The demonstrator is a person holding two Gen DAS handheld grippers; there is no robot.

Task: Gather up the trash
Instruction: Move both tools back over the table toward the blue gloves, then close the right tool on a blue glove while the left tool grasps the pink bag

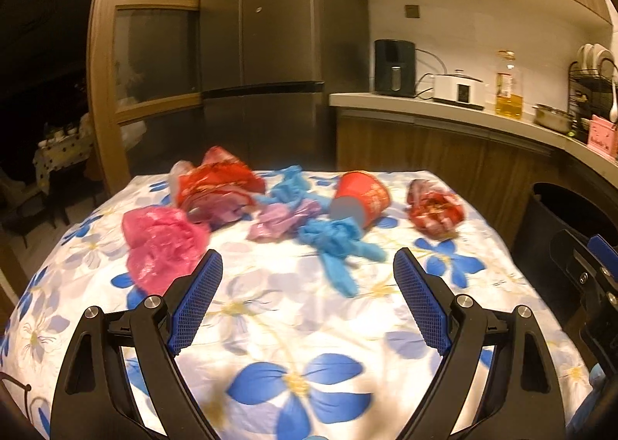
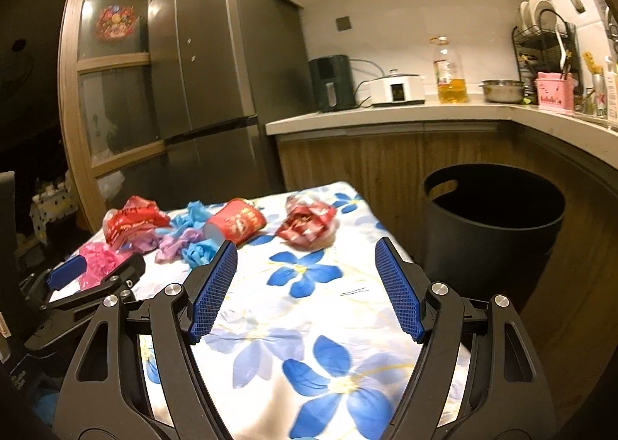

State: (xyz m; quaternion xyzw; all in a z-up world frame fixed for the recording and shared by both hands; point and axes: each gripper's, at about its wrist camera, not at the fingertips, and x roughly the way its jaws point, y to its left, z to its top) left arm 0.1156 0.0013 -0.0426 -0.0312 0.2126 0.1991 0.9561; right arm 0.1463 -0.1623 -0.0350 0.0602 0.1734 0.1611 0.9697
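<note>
Trash lies across the far half of a table with a blue-flower cloth (image 1: 270, 324): a pink bag (image 1: 162, 243), a red crumpled bag (image 1: 220, 185), a purple wrapper (image 1: 282, 220), blue gloves (image 1: 336, 247), a tipped red cup (image 1: 361, 200) and a red wrapper (image 1: 436, 212). My left gripper (image 1: 308, 266) is open above the cloth, short of the gloves, with nothing between its fingers. My right gripper (image 2: 306, 258) is open too, short of the red wrapper (image 2: 307, 225) and red cup (image 2: 237, 224). A black bin (image 2: 490, 231) stands on the floor right of the table.
A fridge (image 2: 216, 65) and a wooden glass door (image 2: 112, 85) stand behind the table. The counter (image 2: 386, 114) holds an air fryer, a white cooker, an oil bottle, a steel bowl and a dish rack. The left gripper (image 2: 96, 274) shows at the left edge of the right wrist view.
</note>
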